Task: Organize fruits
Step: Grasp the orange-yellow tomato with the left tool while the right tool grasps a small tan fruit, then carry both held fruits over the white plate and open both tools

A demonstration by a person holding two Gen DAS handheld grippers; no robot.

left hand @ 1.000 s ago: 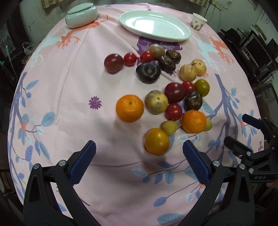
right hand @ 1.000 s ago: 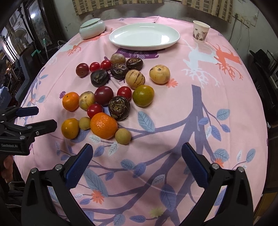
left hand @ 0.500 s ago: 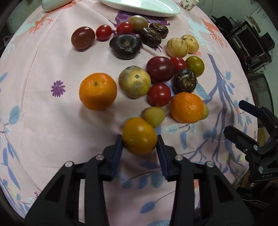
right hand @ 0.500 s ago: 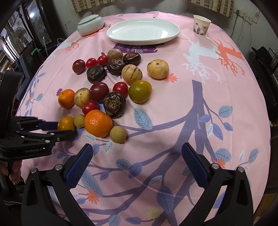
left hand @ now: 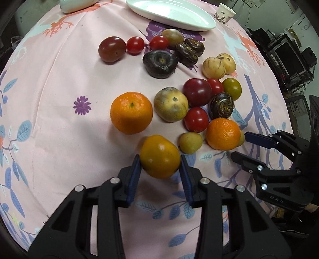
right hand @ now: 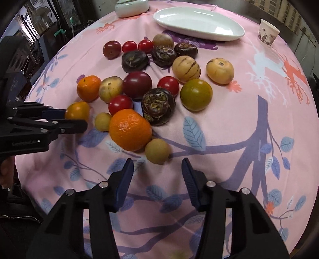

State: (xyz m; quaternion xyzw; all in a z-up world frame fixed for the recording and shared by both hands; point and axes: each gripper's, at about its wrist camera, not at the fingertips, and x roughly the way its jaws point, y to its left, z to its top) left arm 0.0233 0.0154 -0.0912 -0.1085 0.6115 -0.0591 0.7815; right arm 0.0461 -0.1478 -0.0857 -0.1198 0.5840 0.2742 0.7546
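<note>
The left claw (left hand: 160, 166) is clamped on a round, smooth-skinned orange-yellow fruit (left hand: 160, 156) at the near edge of the scattered pile, one blue pad on each flank at its widest girth; the fruit appears to rest on or just above the pink cloth-covered counter (left hand: 59, 123). The right claw (right hand: 157, 173) is closing with nothing yet between its pads; a small tan round fruit (right hand: 157, 151) lies just ahead of the tips, touching a large pebbled orange mandarin (right hand: 130, 129). In my judgement the held fruit is light, firm but bruisable, and its glossy skin could slip, so a moderate grip across the middle is correct. The small tan fruit may roll away if nudged off-centre. A long white oval ceramic plate (right hand: 199, 22) stands empty at the far side, well apart from the pile, and looks the likely destination. The cloth, printed with blue leaves and coral deer, is soft and slightly wrinkled. A paper cup (right hand: 268, 32) and a pale lidded ceramic dish (right hand: 131, 7) stand beyond; dim, cluttered room around.
</note>
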